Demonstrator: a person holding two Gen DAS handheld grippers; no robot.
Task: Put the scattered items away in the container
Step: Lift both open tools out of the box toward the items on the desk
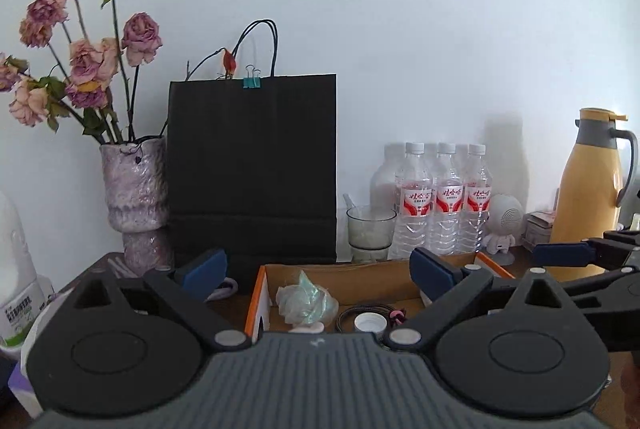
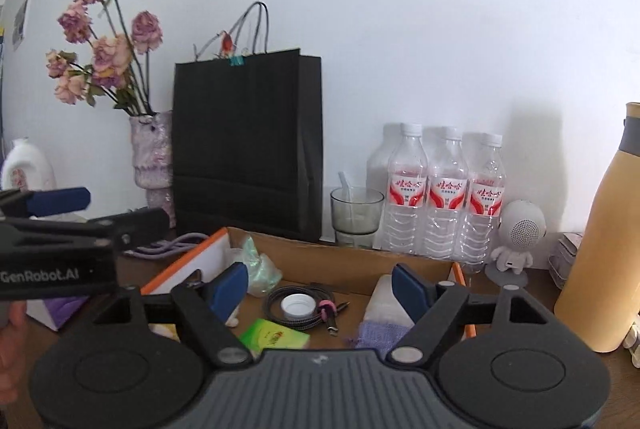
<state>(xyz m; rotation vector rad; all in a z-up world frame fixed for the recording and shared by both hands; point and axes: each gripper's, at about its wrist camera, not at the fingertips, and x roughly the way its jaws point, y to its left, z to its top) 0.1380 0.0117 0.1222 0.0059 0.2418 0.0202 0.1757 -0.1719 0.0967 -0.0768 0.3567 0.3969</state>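
Hovering level over the cardboard box (image 2: 340,265) at the table's back edge, left tongs (image 1: 318,269) and right tongs (image 2: 320,285) both spread wide, gripping nothing.

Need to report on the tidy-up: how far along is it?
Mostly done, it seems. The cardboard box already holds a coiled cable, white bottle cap, crumpled wrapper and green packet. Both tongs, left and right, are open and empty. Possibly left: the purple cable lying outside the box.
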